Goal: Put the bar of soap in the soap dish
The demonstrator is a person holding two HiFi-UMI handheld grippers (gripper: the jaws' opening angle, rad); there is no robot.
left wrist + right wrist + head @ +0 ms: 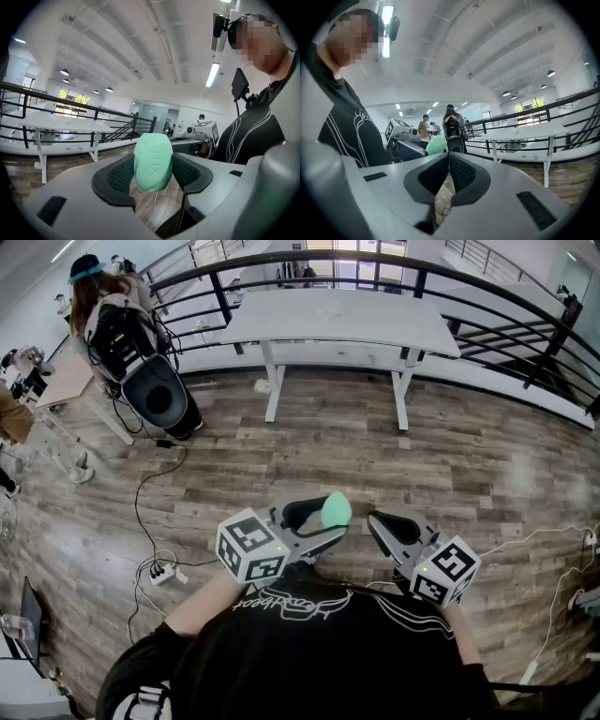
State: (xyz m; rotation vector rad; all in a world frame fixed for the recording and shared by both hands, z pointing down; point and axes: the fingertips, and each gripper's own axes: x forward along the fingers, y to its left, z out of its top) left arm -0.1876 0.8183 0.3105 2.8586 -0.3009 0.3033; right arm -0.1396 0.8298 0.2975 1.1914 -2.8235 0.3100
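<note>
A mint-green bar of soap (pixel 336 510) sits between the pads of my left gripper (pixel 328 523), held up in front of my chest above the wooden floor. In the left gripper view the soap (pixel 153 161) stands upright, and the left gripper (pixel 153 174) is shut on it, both pads pressing its sides. Just to the right, my right gripper (pixel 377 521) is level with it, its jaws together with nothing in them (pixel 449 161). From the right gripper view the soap (pixel 436 145) shows as a green lump to the left. No soap dish is in view.
A white table (pixel 337 320) stands ahead beside a black railing (pixel 487 296). At the far left a person with a backpack (pixel 131 343) sits at a small desk. A power strip (pixel 161 573) and cables lie on the floor at my left.
</note>
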